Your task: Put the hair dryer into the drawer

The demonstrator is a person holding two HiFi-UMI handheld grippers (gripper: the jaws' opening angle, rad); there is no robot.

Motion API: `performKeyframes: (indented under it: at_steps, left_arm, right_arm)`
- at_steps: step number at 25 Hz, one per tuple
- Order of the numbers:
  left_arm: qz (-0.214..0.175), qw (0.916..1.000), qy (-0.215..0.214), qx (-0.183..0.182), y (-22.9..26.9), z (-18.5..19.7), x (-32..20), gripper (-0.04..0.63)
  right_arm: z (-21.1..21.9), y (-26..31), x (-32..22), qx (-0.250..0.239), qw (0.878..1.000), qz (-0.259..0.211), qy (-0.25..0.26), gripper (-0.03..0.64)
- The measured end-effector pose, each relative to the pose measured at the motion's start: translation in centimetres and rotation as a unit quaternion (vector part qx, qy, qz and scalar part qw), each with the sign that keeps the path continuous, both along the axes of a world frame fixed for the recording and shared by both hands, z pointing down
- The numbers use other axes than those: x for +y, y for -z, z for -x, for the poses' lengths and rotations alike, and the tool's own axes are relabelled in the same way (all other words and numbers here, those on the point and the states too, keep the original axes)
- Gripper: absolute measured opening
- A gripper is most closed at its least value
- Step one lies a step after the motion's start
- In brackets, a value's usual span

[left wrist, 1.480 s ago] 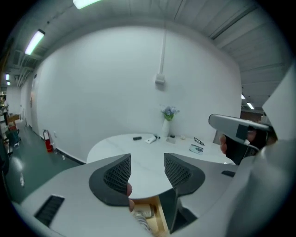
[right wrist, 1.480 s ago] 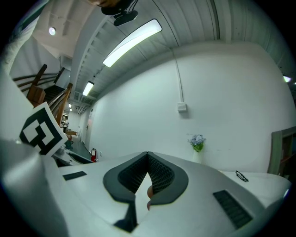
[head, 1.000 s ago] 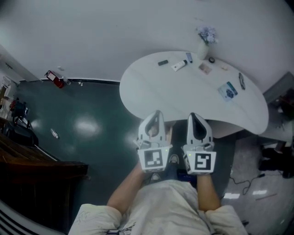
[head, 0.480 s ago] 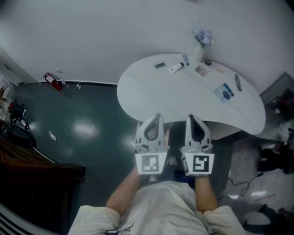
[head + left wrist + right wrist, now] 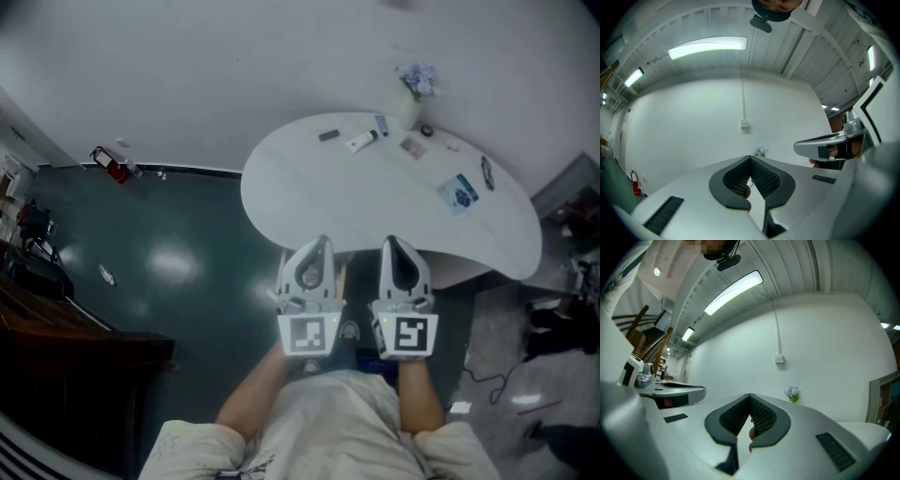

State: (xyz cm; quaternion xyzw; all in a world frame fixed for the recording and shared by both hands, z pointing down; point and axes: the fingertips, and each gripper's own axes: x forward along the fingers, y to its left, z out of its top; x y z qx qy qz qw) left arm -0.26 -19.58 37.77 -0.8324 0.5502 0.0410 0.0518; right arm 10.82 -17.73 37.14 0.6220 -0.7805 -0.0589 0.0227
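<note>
Item one, left gripper point(image 5: 316, 246): I hold it about level in front of my body, jaws clenched tip to tip on nothing. Item two, right gripper point(image 5: 399, 246): just beside the first, likewise clenched and empty. Item three, white rounded table point(image 5: 309, 187) ahead of both, against the wall, bearing a vase of flowers point(image 5: 413, 92) and several small things, too small for me to tell whether any is the hair dryer.
</note>
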Motion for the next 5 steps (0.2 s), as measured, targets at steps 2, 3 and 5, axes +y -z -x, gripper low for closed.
performKeyframes:
  at_steps: [2,3,5]
  left_arm:
    - [0.003,1.0000,0.001,0.005,-0.08,0.12,-0.05,0.002]
    - [0.004,1.0000,0.002,0.007,-0.10,0.20,-0.08,0.002]
    - [0.007,0.9999,0.006,0.012,-0.13,0.38,-0.12,0.002]
  right_arm:
    - [0.06,-0.08,-0.05,0.002,1.000,0.001,0.001,0.003]
    - [0.11,-0.10,-0.08,0.002,1.000,0.000,0.002,0.002]
    - [0.21,-0.13,-0.11,0.002,1.000,0.000,0.004,0.002]
